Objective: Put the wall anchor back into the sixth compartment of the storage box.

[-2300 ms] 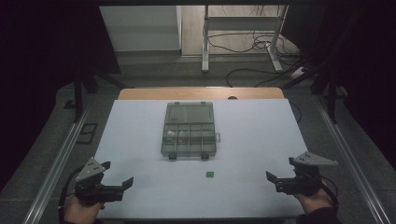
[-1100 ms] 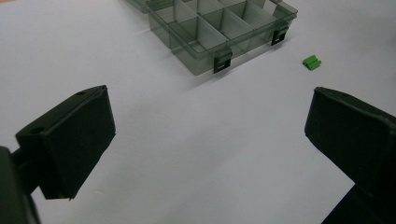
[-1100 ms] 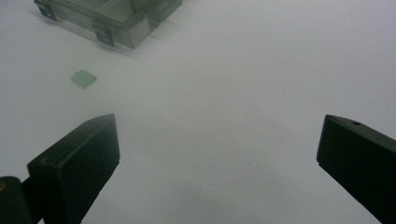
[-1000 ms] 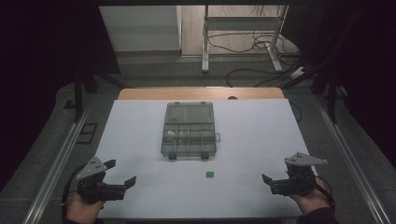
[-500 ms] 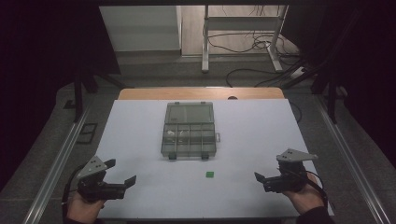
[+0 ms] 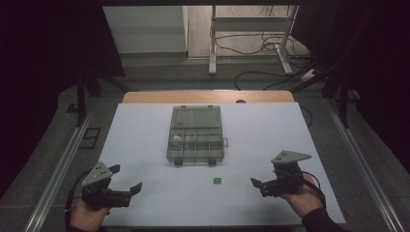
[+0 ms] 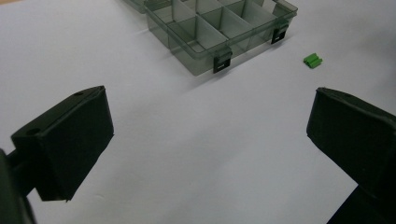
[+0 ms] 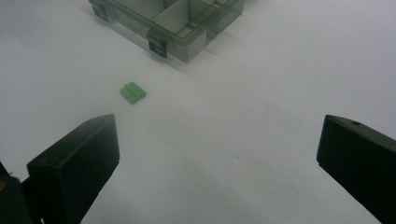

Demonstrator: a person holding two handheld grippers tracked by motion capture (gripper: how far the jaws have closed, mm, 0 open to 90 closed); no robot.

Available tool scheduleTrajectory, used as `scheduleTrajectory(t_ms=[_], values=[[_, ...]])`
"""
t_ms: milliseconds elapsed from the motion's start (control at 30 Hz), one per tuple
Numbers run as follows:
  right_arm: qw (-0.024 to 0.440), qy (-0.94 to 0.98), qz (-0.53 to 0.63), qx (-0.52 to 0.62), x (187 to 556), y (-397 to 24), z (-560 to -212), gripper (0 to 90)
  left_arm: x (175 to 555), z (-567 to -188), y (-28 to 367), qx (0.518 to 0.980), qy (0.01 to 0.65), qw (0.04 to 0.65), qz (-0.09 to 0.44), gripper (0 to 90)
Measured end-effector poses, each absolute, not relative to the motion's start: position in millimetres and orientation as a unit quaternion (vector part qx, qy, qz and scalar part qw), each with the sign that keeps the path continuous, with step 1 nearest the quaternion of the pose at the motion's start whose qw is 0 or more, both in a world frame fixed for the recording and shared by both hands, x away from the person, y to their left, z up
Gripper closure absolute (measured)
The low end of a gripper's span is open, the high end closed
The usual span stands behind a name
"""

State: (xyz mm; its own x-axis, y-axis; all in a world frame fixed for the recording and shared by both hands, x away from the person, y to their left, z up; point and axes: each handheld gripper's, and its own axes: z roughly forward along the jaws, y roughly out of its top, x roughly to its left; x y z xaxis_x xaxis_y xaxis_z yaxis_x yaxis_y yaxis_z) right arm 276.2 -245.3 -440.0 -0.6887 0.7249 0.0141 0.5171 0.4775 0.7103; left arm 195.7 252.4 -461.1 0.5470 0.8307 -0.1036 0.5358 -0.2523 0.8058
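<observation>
White table (image 6: 145, 145), both grippers low near its front edge. Right gripper (image 6: 257, 183) toward the front right corner, held in a hand (image 6: 300, 195), jaws spread wide and holding nothing, pointed inward at the small green piece (image 6: 217, 181). Green piece lies flat on the bare table, near the front edge, roughly mid-width, just in front of the organizer box's (image 6: 196, 135) front right corner but apart from it. It sits between the two grippers, nearer the right one, not touching either. In the right gripper view the green piece (image 8: 132, 92) is ahead of the jaws, closer to the left-hand jaw, ribbed on top, with a gap of table between it and the jaws.

Left gripper (image 6: 131, 189) near the front left corner, in the other hand (image 6: 87, 217), jaws also wide apart and empty, aimed inward. In the left gripper view the green piece (image 7: 313, 60) is far ahead to the right, past the box's latches.

Organizer box is clear grey plastic, lid open and lying flat toward the back edge, at table centre. Divided compartments; some small pale bits (image 6: 178, 138) in a left-side compartment, too small to tell what they are.
</observation>
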Motion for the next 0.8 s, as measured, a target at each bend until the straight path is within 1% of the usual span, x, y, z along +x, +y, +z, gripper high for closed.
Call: scheduleTrajectory(t_ms=[267, 633, 800], values=[[0.142, 0.854, 0.349, 0.358, 283.2, -234.8, -444.4, 0.0, 195.8, -461.2, 252.4, 0.768, 0.442, 0.429, 0.172, 0.2], [0.131, 0.858, 0.348, 0.354, 293.6, -218.3, -447.9, 0.0, 195.2, -460.9, 250.9, 0.771, 0.444, 0.421, 0.177, 0.0], [0.127, 0.863, 0.340, 0.352, 297.5, -212.5, -449.7, 0.0, 194.7, -459.1, 251.8, 0.765, 0.448, 0.431, 0.171, 0.1]])
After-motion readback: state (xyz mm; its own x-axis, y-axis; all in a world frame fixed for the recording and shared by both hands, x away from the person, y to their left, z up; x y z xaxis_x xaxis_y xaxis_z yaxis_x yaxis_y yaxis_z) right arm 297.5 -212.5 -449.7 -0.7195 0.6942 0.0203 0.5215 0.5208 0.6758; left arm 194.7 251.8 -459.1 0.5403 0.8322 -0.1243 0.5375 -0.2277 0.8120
